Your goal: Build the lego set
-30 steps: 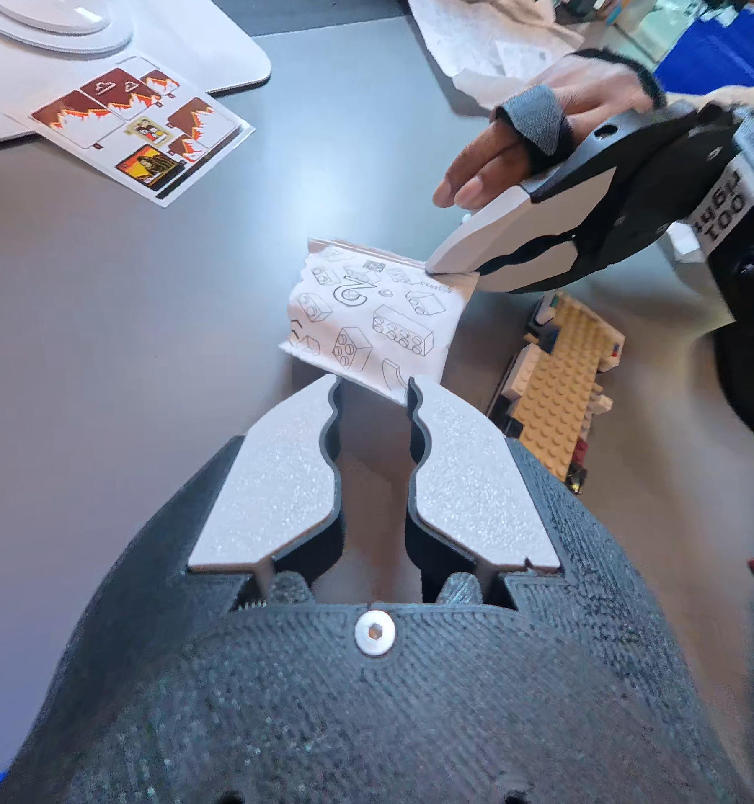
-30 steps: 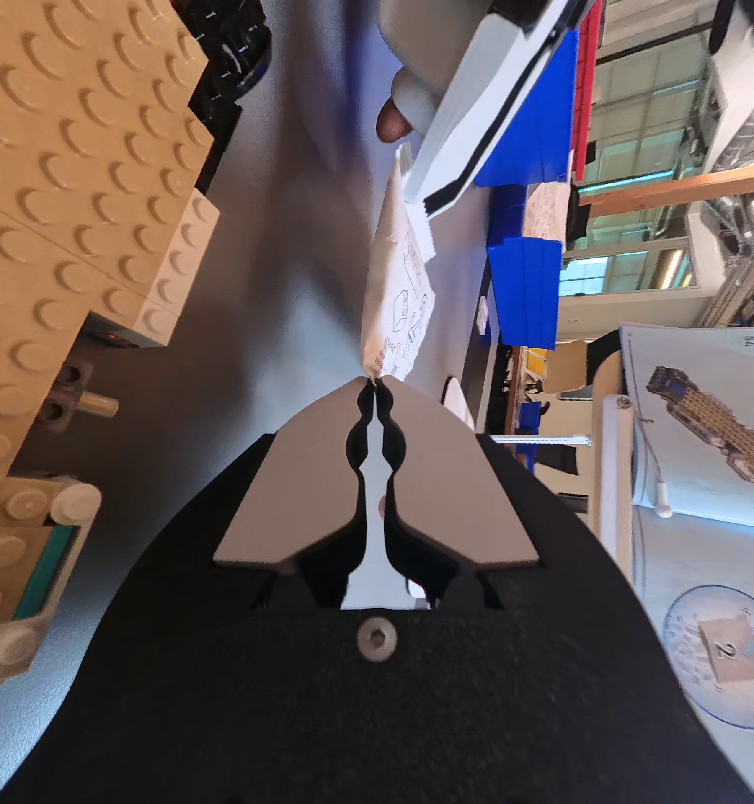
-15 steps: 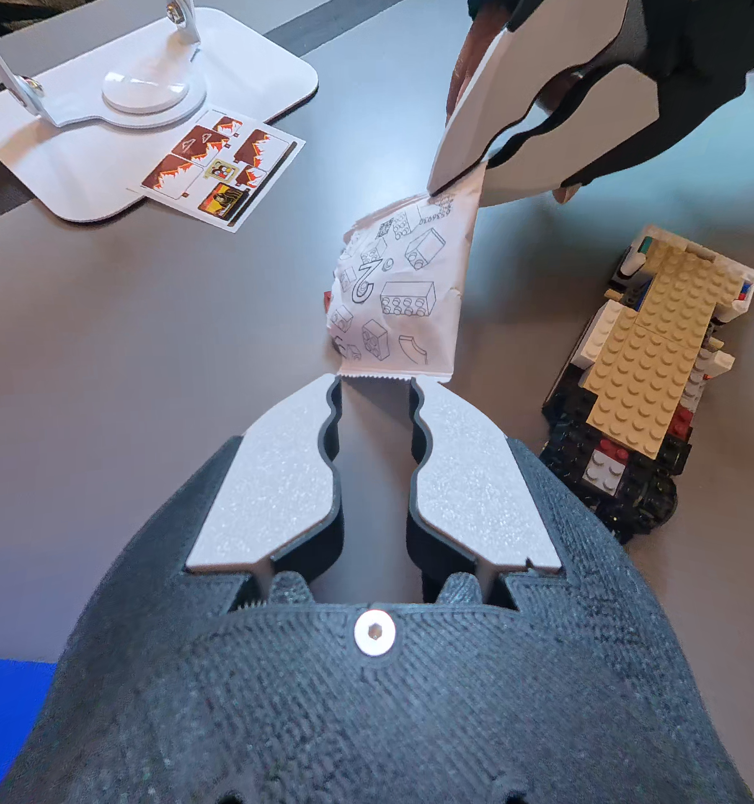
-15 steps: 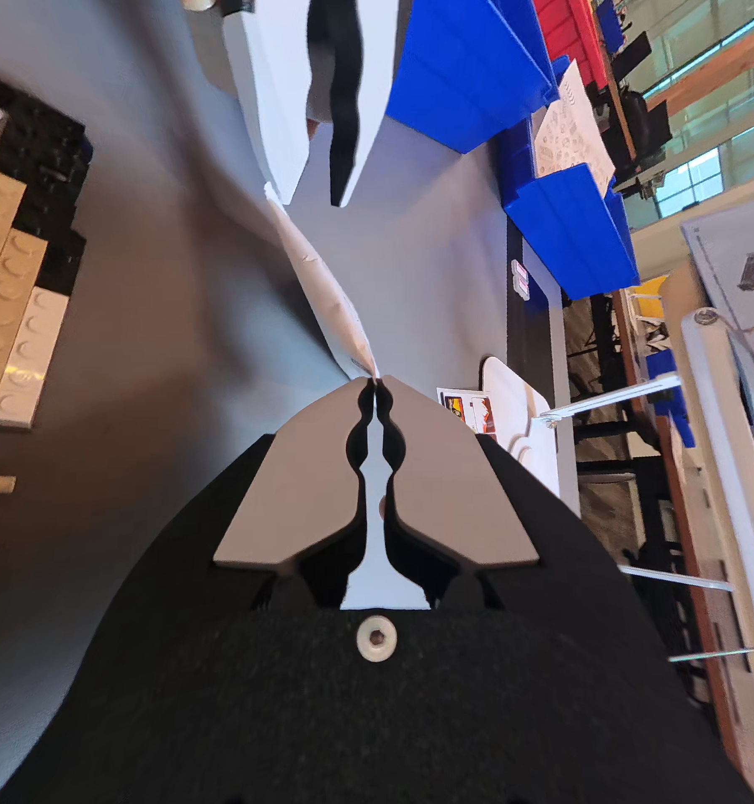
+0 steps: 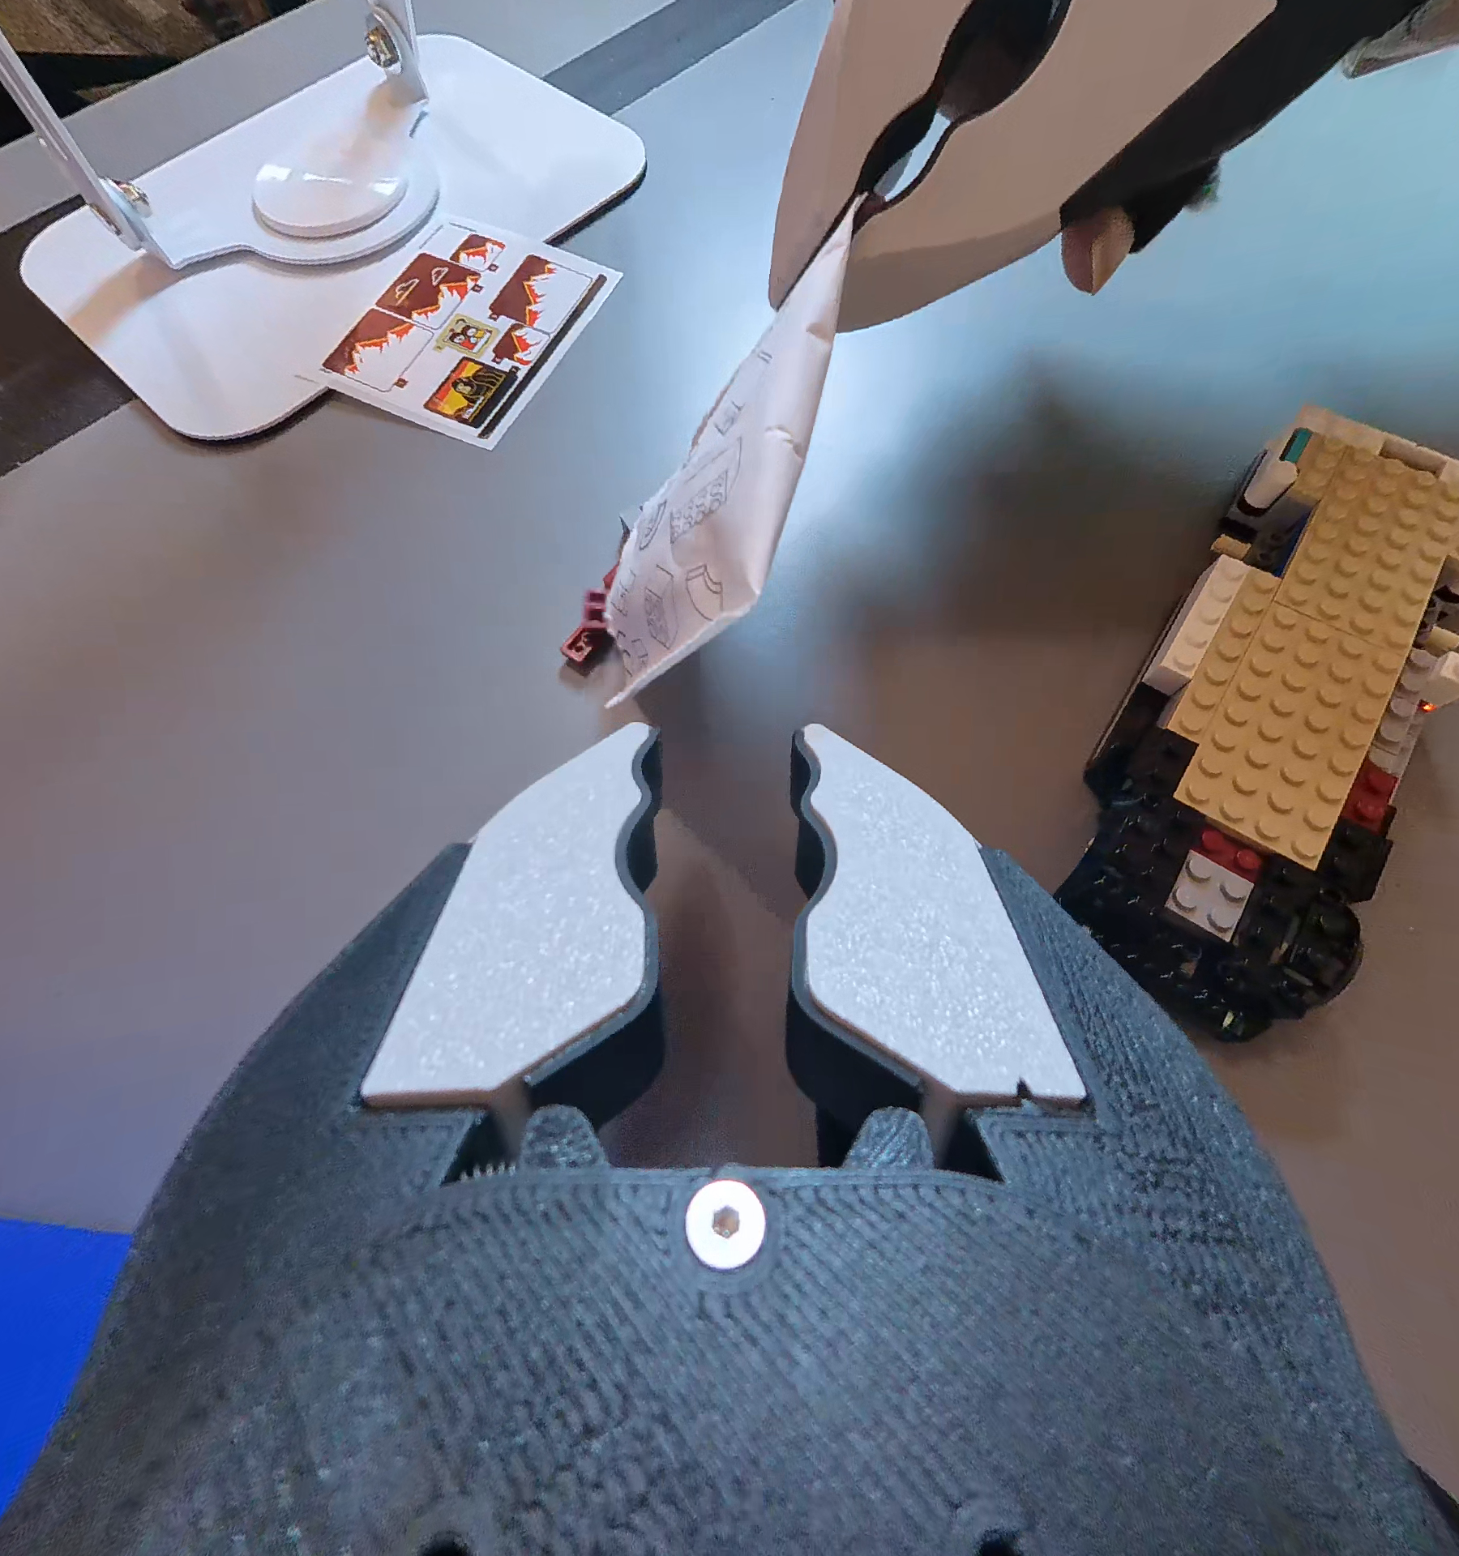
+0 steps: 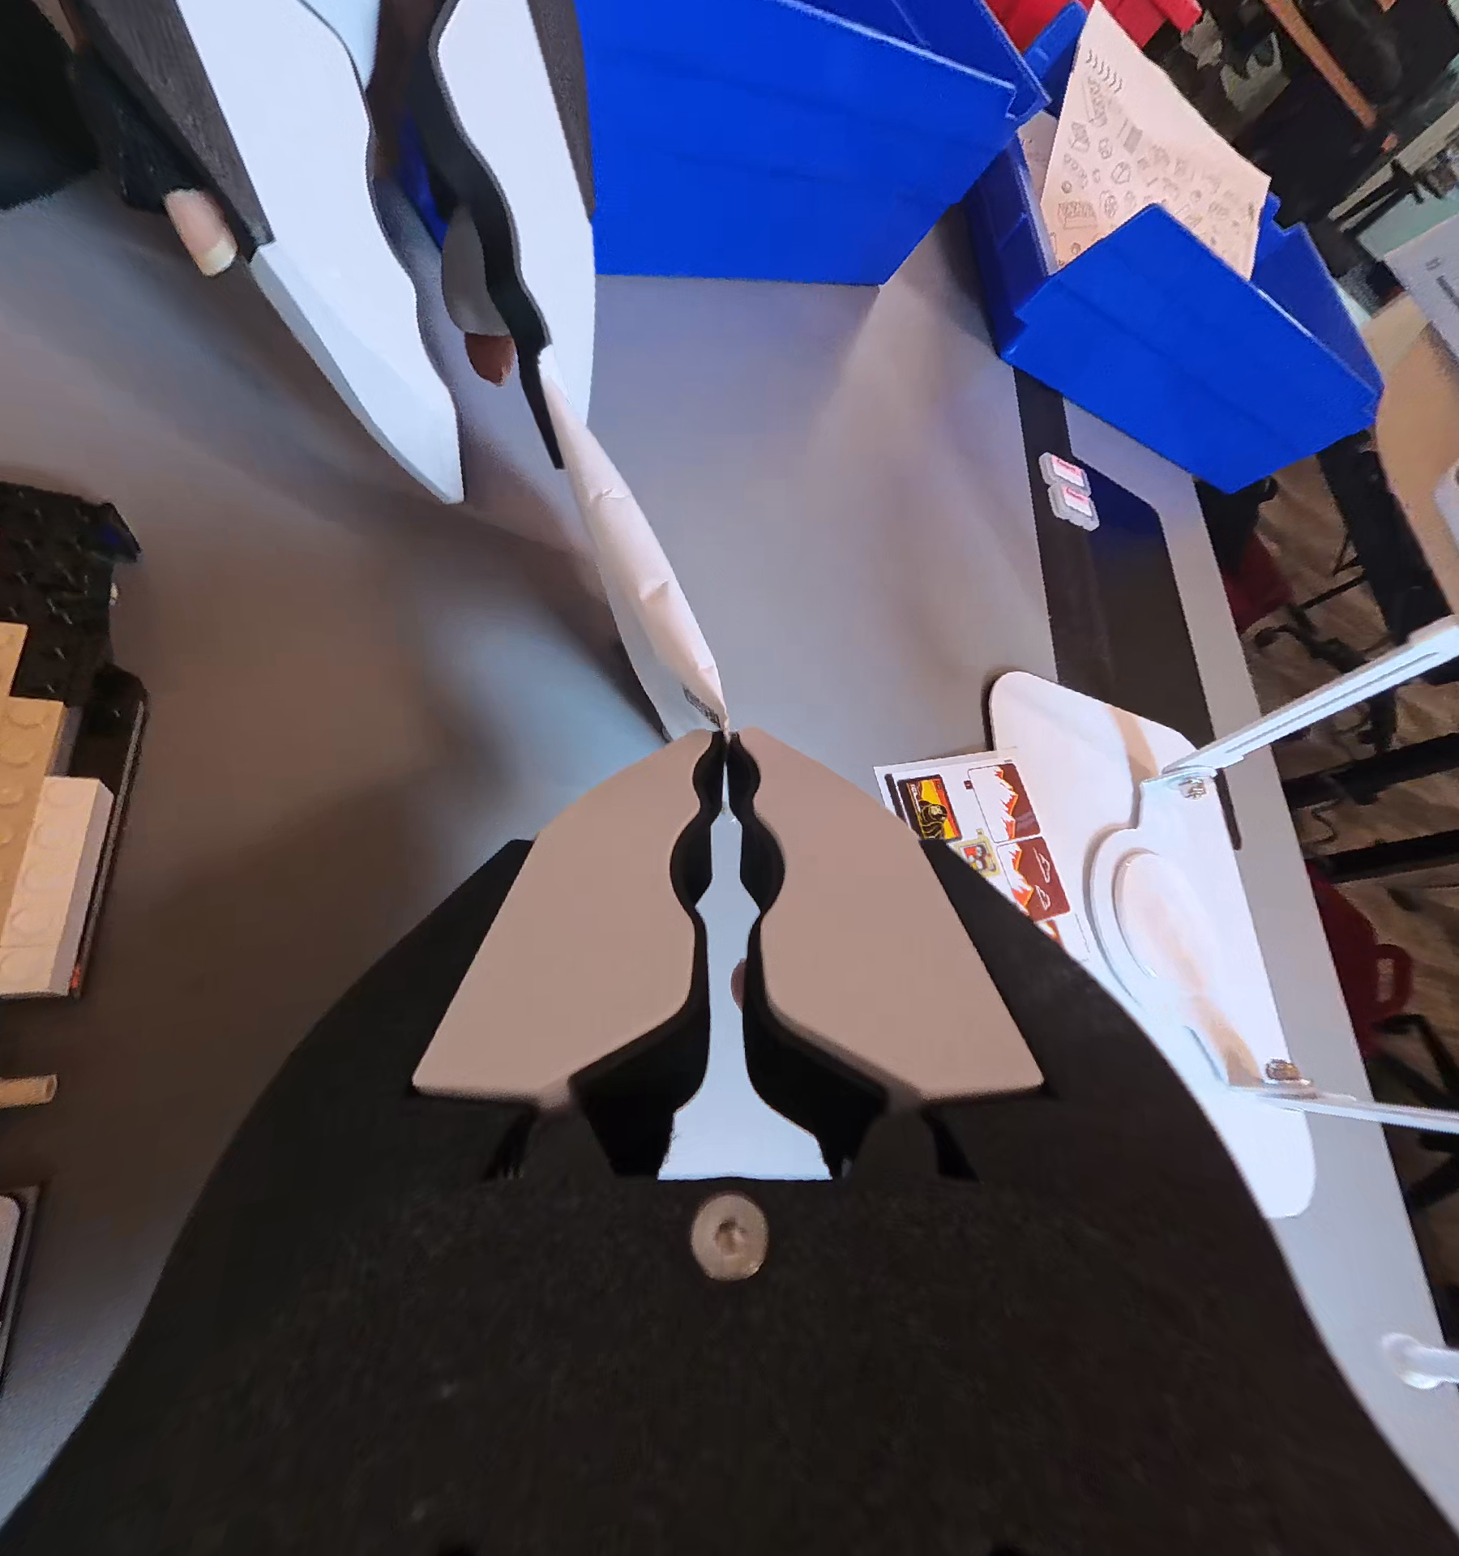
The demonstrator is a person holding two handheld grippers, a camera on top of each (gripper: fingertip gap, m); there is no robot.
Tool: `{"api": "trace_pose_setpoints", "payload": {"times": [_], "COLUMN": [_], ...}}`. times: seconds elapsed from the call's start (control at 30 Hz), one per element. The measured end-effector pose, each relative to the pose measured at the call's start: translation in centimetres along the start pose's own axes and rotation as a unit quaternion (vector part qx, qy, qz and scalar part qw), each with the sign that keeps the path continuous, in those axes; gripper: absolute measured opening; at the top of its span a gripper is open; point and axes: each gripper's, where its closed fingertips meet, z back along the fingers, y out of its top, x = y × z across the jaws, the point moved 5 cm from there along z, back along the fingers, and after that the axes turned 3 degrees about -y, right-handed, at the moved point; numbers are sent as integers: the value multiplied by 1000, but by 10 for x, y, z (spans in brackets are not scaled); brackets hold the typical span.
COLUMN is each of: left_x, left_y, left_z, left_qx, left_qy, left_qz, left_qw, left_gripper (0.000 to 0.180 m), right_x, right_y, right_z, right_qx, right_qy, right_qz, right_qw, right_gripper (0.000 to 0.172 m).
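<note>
Matt paper bag [image 5: 734, 522] (creased)

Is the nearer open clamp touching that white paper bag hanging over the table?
Apart. The left wrist view shows the left gripper open, with bare table between its fingertips and the paper bag's lowest corner.

Grey table [image 5: 204, 716], white stand base [image 5: 229, 278], sticker sheet [image 5: 465, 337], brick model [image 5: 1299, 716], dark-red pieces [image 5: 585, 640], 2 blue bins [image 6: 1172, 337]

My right claw [image 6: 726, 739] pinches a white paper bag [image 6: 650, 606] by its corner; the bag's far end touches the left claw [image 6: 499, 404]. Blue bins [image 6: 793, 143] line the surface's [image 6: 836, 505] far edge.
</note>
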Motion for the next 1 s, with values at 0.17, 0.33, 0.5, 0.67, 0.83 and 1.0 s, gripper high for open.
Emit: {"api": "trace_pose_setpoints", "payload": {"times": [0.17,0.33,0.5,0.67,0.83,1.0], "left_x": [0,0,0,1,1,3], "left_y": [0,1,0,-1,-2,-4], "left_z": [1,3,5,4,5,3], "left_qx": [-1,2,3,0,-1,-5], "left_qy": [5,10,12,12,14,12], "left_qz": [-5,-7,-9,-11,-11,-15], "left_qw": [1000,1000,1000,1000,1000,1000], "left_gripper": [29,28,28,27,27,27], "right_x": [4,12,18,12,13,12], "right_y": [8,13,21,16,22,25], "right_z": [2,4,9,6,10,16], "right_qx": [-1,-15,3,-23,-22,-22], "right_qy": [43,88,87,99,93,80], "right_qz": [-65,-167,-183,-167,-160,-140], "right_qw": [997,982,979,981,982,987], "right_gripper": [1,1,1,1,0,1]}}
